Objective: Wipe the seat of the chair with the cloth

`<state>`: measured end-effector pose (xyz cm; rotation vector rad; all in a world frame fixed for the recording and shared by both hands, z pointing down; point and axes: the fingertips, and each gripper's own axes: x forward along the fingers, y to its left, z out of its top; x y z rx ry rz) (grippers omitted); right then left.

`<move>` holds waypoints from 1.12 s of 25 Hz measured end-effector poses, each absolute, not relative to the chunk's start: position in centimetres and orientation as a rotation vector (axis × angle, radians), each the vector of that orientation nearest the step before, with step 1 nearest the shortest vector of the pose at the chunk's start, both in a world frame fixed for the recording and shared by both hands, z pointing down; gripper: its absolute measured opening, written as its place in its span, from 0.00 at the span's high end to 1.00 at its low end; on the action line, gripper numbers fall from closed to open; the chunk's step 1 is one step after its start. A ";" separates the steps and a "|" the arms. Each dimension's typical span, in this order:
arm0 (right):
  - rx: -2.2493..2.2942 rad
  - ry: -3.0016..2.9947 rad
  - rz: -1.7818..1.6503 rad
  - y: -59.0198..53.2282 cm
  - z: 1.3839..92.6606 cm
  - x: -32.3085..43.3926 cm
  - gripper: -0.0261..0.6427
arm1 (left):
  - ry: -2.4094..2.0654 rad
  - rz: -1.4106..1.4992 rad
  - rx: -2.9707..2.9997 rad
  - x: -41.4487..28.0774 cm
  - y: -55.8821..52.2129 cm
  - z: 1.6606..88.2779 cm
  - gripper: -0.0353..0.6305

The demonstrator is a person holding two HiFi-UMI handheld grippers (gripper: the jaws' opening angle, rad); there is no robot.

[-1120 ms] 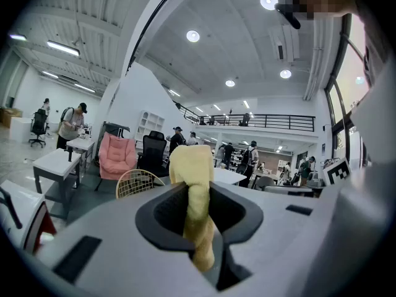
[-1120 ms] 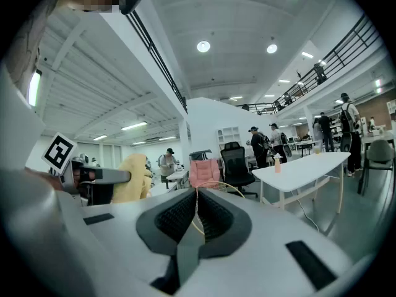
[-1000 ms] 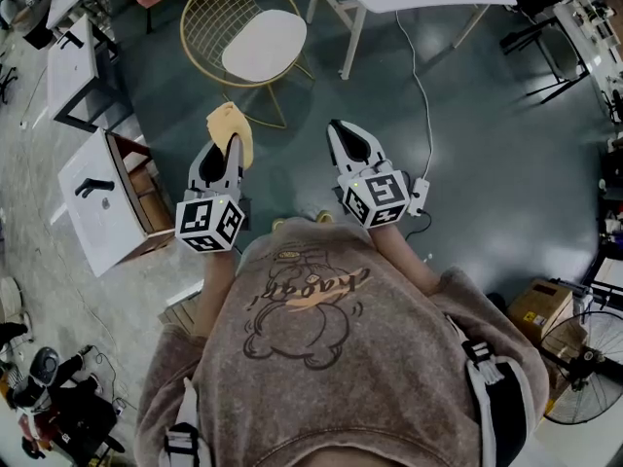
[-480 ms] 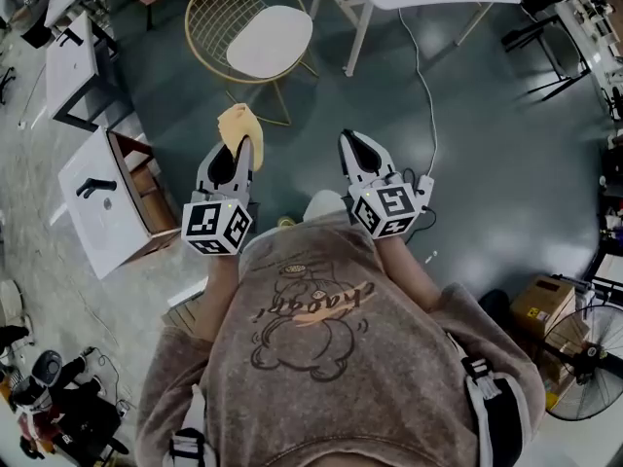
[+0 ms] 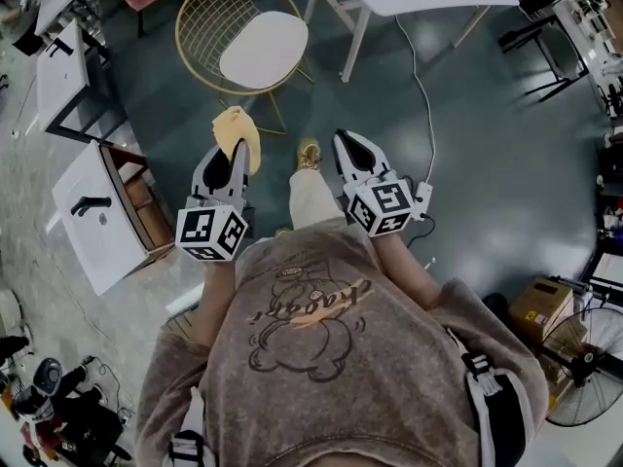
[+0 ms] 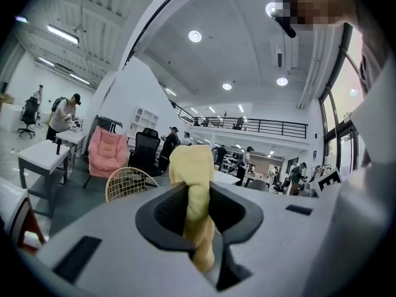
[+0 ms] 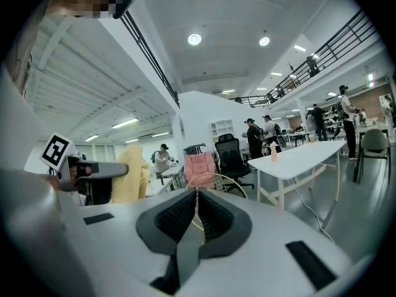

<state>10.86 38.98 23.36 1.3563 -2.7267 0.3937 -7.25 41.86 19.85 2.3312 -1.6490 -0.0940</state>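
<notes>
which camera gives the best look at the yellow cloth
The left gripper view: the yellow cloth fills its centre, pinched between the jaws. The head view shows only a small bunch past the left gripper's tip; the right gripper view catches it at the left, partly hidden.

1. The floor (image 5: 506, 163) is dark and smooth in front of both grippers, and paler grey out past the left gripper (image 5: 238, 147)
2. A gold wire chair (image 5: 209, 17) with a white seat stands on the floor in front of the left gripper, well apart from it
3. The white table legs (image 5: 352, 42) stand in front of the right gripper (image 5: 344, 142)
4. A thin white cable (image 5: 421, 86) lies on the floor, running from the table to just beside the right gripper
5. A white cabinet (image 5: 88, 232) stands to the left of the left gripper
6. A cardboard box (image 5: 538, 307) and a fan (image 5: 584, 377) sit far to the right, behind the right gripper
</notes>
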 end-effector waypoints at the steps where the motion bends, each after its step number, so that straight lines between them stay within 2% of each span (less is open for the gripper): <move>1: 1.348 -2.731 0.396 37.9 23.4 10.8 0.91 | -1.651 -0.093 2.329 -7.3 40.9 19.9 0.82; 14: 1.274 -2.777 0.419 20.1 23.1 7.4 0.91 | -1.681 -0.074 2.278 -10.3 23.1 20.3 0.82; 28: 1.162 -2.814 0.432 4.1 21.7 7.2 0.91 | -1.766 -0.084 2.203 -10.6 7.6 18.2 0.82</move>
